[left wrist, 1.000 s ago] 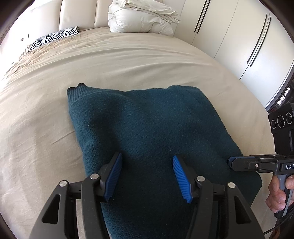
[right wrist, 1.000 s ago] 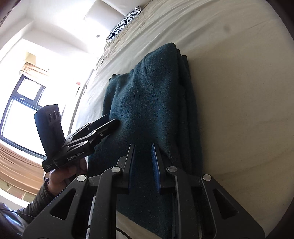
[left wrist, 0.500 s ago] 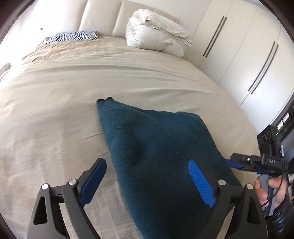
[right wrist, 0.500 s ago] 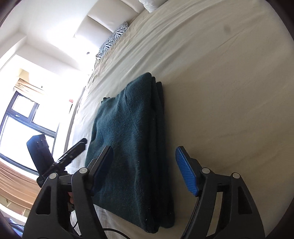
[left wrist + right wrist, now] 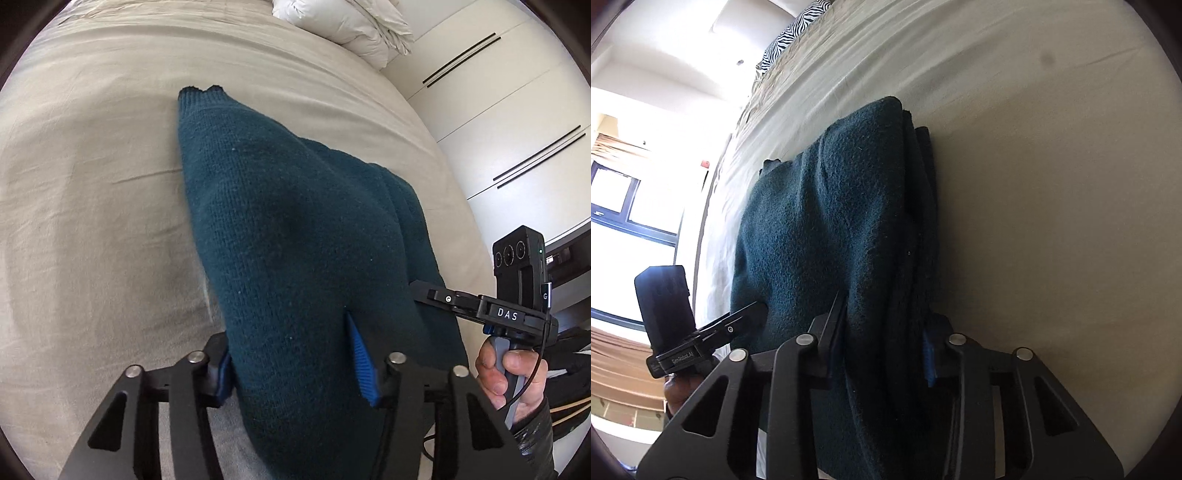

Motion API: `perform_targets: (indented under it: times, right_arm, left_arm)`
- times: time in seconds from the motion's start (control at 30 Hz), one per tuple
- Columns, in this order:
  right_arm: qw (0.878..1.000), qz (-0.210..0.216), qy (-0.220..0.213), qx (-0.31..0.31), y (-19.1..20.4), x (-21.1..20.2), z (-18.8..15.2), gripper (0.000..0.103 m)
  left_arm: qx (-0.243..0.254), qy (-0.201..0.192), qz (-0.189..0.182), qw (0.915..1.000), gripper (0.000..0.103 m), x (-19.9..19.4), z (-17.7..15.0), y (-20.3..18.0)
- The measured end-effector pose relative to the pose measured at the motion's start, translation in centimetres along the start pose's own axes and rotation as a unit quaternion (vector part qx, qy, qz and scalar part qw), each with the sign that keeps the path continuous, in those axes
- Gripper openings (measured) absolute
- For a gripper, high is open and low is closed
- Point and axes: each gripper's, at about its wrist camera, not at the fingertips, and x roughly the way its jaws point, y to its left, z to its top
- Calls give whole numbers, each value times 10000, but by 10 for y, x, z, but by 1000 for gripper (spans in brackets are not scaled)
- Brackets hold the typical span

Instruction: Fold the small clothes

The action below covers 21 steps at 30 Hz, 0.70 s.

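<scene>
A folded dark teal knit sweater lies on the beige bed sheet. My left gripper is shut on its near left edge, with the fabric bunched between the blue pads. My right gripper is shut on the sweater's near right edge, where several folded layers sit between the fingers. Each gripper shows in the other's view, the right one at the sweater's right side and the left one at its left side. The near end of the sweater looks raised a little off the sheet.
A white folded duvet lies at the head of the bed. A zebra-print pillow sits far off. White wardrobe doors stand to the right of the bed. A window is to the left.
Both grippers were wide open half a second ago. They have moved onto the sweater's near edge and closed on it, left and right, and the near end has bunched up.
</scene>
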Motion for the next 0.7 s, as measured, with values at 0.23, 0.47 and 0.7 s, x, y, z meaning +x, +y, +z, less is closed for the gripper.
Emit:
perform_targets:
  times: [0.23,0.47,0.7]
  right_arm:
    - [9919,-841,-428,-852,76,-33,-24,21]
    - [9883,-505,-566,-1321,150,-58,-85,21]
    - [9890,-66,-269,-1455,200,-25,-162,21]
  left_arm:
    - [346,-176,390,9985,40,-43,-20,-17]
    - [598,-526,784,9937,41,-137,-76,-9]
    - [463,-503,1209,9903,41,-191,-151,31]
